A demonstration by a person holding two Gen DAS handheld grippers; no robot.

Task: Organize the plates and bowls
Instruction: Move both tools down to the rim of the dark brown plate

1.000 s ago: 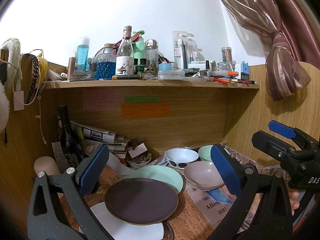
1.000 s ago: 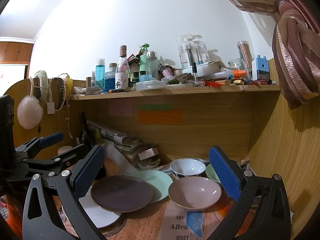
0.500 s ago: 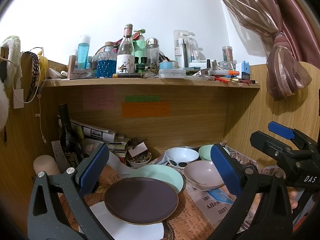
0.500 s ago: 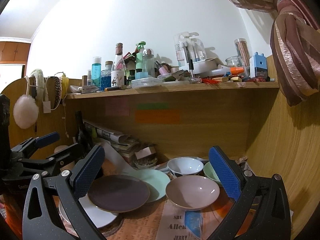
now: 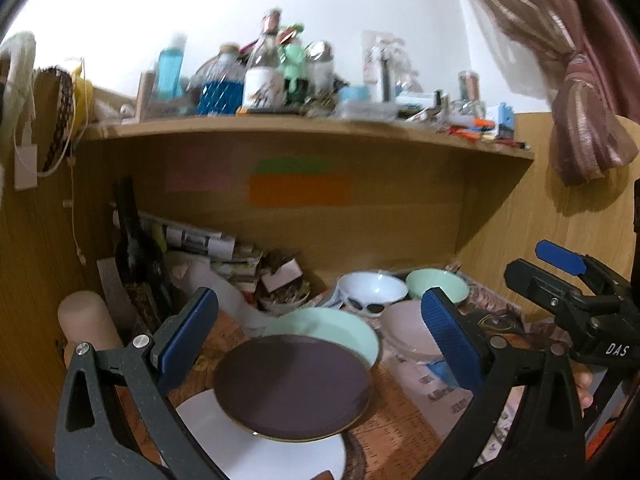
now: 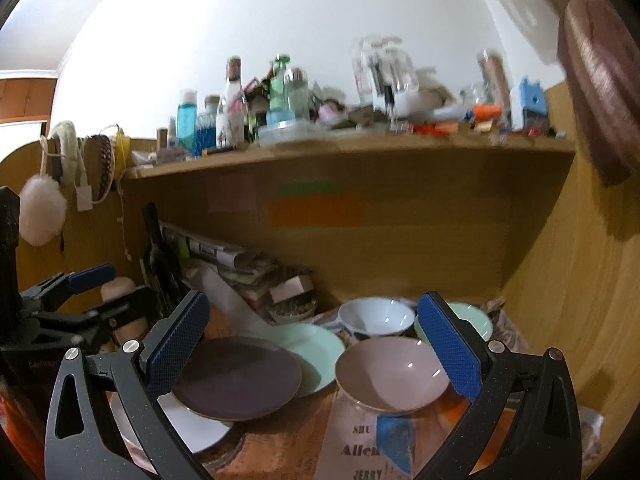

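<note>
1. the left hand-held gripper [image 5: 316, 332] is spread wide and holds nothing; its blue ribbed pads [image 5: 188, 330] frame the dark plate [image 5: 292, 386], with no contact visible.
2. the right hand-held gripper [image 6: 316, 344] is just as wide and empty, hanging over the pink bowl [image 6: 390, 374].
3. the step in hand looks like the reach for a first piece. to do it well, i judge each gripper should drop to a rim edge and pinch there, since flat glazed ware gives no other hold.
4. nearest lies a white plate [image 5: 280, 456], smooth and flat, on a worktop [image 6: 280, 440] covered in printed newspaper.
5. the dark plate, matte purple-brown with a thin pale rim, rests overlapping the white one and tilts a little, so lift it first.
6. behind it a mint plate [image 5: 332, 326], glossy and shallow, is partly covered by the dark plate.
7. the pink bowl, wide and glossy with a pale rim, sits right of the plates; slippery glaze may call for a firm squeeze.
8. farther back stand a white bowl [image 6: 376, 316] with dark spots outside and a mint bowl [image 6: 478, 320], close together near the wooden back wall.
9. above, a wooden shelf [image 5: 304, 130] carries bottles and clutter, too blurred to detail.
</note>
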